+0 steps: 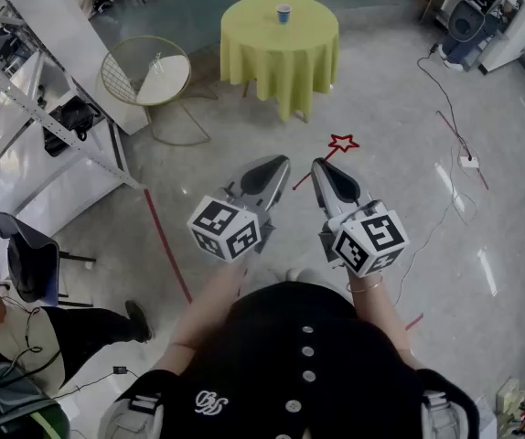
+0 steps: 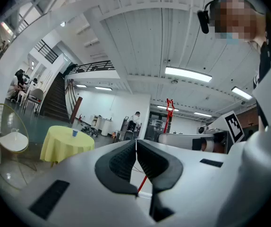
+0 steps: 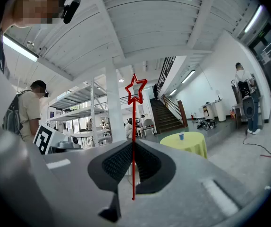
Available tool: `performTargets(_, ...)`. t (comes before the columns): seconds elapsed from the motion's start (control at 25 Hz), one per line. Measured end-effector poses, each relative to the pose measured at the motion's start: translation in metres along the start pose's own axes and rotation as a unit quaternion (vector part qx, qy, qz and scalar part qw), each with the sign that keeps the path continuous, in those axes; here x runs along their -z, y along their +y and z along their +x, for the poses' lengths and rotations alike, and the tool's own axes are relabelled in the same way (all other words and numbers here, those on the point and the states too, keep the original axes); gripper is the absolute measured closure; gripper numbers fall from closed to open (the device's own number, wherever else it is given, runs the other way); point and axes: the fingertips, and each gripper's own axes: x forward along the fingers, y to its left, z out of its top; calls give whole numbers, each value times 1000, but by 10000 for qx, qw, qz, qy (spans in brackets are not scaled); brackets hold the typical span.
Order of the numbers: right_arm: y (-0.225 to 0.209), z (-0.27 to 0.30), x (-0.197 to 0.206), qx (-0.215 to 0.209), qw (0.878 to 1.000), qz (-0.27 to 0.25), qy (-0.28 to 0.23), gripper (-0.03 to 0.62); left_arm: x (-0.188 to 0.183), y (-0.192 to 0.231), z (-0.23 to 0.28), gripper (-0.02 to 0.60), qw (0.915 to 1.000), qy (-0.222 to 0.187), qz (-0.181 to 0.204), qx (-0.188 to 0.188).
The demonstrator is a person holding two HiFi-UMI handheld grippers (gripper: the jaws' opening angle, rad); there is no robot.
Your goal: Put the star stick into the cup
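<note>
1. The left gripper (image 1: 276, 167) is pinched together with nothing in it. The red stick passes beyond its jaws, not between them. Leave it closed and hold it clear of the stick's lower end, which lies just beside its tip in the head view.

2. The cup (image 1: 283, 13) stands upright near the middle of the round table (image 1: 281, 62) with the yellow-green cloth. It is well apart from you, straight ahead. You must walk to the table before any insertion is possible. Face the cup squarely as you approach.

3. The star stick (image 3: 133, 122) runs crosswise through the right-hand jaws. Its star end sits above them and a shorter tail below. Judged from this, the tail is the end to lower into the cup. Point the tail down before you reach the rim.

4. The right gripper (image 1: 322, 170) is clamped on the star stick and pinches its thin shaft between the pads. Do not ease the clamp during the walk, as a shaft this thin will probably pivot or slip. Release only when the tail is well inside the cup, and lower it gently, since the cup looks light and may tip.

5. A cable (image 1: 441, 99) lies on the floor to the right of the table. Approach from the front to avoid it.
</note>
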Motion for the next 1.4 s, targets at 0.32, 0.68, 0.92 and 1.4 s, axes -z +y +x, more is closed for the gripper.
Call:
performTargets(0.32,-6,5,13,77,9997,141,209,588,18,0,3,566,9997,191,-137,61)
performTargets(0.68,0,11,10,118,9999,-16,94,586,17,11,-4,566,9996,204,-170,16)
performTargets(0.92,1,12,9,268,9996,48,20,586,13,16,-12,567,9996,167,-210,-12)
performTargets(1.4,-12,28,29,395,9989,180,165,586,32,38,-1,567,9986,168,-493,-66)
